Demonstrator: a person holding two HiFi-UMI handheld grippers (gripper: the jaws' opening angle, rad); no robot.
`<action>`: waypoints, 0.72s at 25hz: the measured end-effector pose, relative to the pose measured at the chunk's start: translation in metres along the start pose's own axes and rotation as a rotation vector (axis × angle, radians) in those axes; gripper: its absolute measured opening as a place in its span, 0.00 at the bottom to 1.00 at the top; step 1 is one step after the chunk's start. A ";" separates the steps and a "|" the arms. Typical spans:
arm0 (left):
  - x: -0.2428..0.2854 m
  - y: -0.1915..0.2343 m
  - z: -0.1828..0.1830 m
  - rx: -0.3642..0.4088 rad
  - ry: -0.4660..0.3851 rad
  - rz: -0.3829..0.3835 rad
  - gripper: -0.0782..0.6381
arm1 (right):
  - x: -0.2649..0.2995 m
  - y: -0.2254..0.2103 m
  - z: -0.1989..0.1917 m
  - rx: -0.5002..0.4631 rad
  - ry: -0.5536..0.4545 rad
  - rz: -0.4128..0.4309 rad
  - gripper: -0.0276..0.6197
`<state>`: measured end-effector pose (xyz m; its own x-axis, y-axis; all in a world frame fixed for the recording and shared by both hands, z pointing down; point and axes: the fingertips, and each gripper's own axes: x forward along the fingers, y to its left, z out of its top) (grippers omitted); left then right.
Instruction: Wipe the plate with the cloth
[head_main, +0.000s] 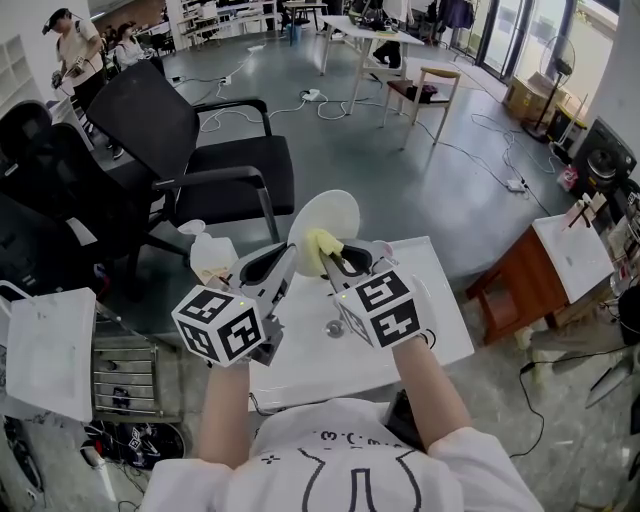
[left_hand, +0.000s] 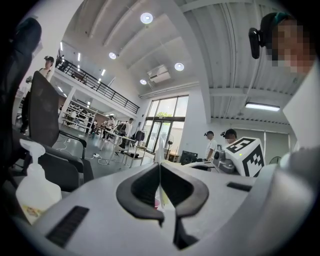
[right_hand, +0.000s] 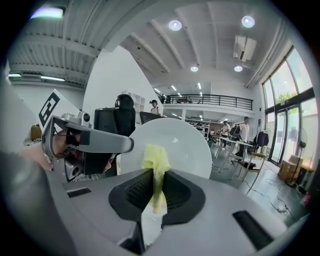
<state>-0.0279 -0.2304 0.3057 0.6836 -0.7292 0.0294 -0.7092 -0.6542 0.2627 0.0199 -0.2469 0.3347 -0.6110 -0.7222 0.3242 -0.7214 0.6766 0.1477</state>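
The left gripper is clenched on the rim of the plate, holding it upright in the air over the table's far edge. The right gripper grasps the cloth at the plate's face; contact cannot be confirmed. The plate is probably rigid, slick and breakable, so it is best gripped at the rim. The cloth is soft and should be pinched by a bunched fold.

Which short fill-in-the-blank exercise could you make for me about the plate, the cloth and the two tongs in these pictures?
1. The left tongs are shut on the rim of a round ____ plate.
2. The right tongs are shut on a cloth of ____ colour.
3. The plate is held ____, not lying flat.
Missing words: white; yellow; upright.
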 end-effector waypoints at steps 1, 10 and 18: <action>-0.001 0.000 0.000 -0.001 -0.001 0.001 0.13 | 0.000 0.000 0.000 -0.001 0.003 0.001 0.12; -0.004 0.000 0.004 -0.026 -0.017 -0.023 0.13 | 0.001 -0.033 -0.028 0.041 0.097 -0.091 0.12; -0.004 0.002 0.003 -0.023 -0.022 -0.029 0.13 | -0.010 -0.075 -0.042 0.107 0.127 -0.214 0.12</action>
<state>-0.0330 -0.2291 0.3027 0.6995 -0.7147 -0.0001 -0.6850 -0.6704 0.2852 0.0939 -0.2846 0.3592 -0.4003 -0.8185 0.4121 -0.8639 0.4871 0.1282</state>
